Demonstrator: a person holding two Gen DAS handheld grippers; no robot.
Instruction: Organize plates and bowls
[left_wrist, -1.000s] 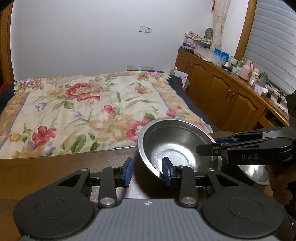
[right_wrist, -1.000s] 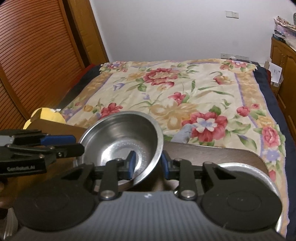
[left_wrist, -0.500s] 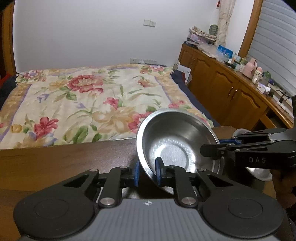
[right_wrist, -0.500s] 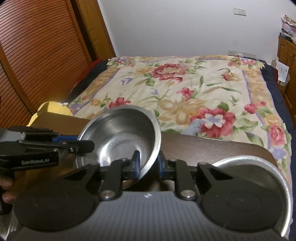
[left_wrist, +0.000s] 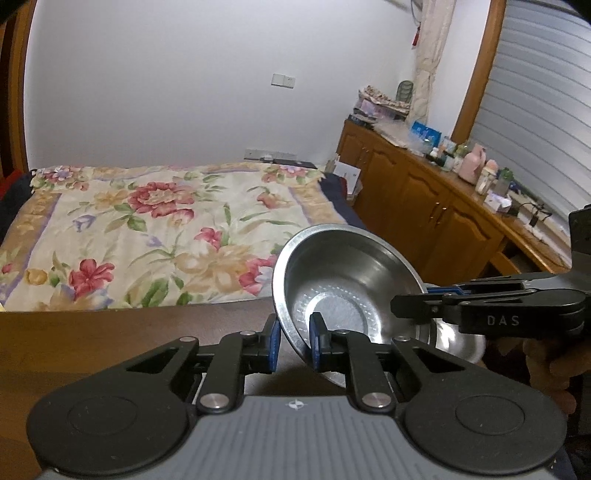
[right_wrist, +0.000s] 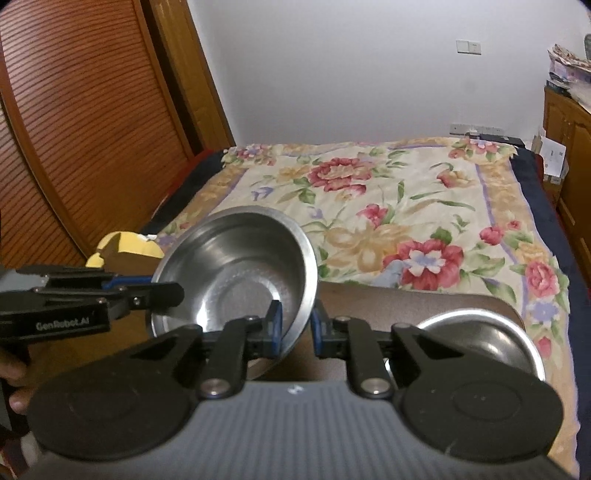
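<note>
A steel bowl (left_wrist: 343, 280) hangs tilted above the brown table (left_wrist: 110, 328), held by both grippers. My left gripper (left_wrist: 293, 341) is shut on the bowl's left rim. My right gripper (right_wrist: 295, 326) is shut on the bowl's right rim; the bowl also shows in the right wrist view (right_wrist: 236, 266). In the left wrist view the right gripper comes in from the right (left_wrist: 406, 308). A second steel dish (right_wrist: 480, 332) lies on the table to the right, also showing in the left wrist view (left_wrist: 461, 341) below the right gripper.
A bed with a floral cover (left_wrist: 147, 229) lies beyond the table's far edge. A wooden cabinet with bottles (left_wrist: 461, 192) runs along the right wall. A slatted wooden door (right_wrist: 74, 129) and a yellow object (right_wrist: 125, 247) are at the left.
My left gripper closed from open onto the bowl's rim. Both grippers then lifted the bowl off the table, tilting it.
</note>
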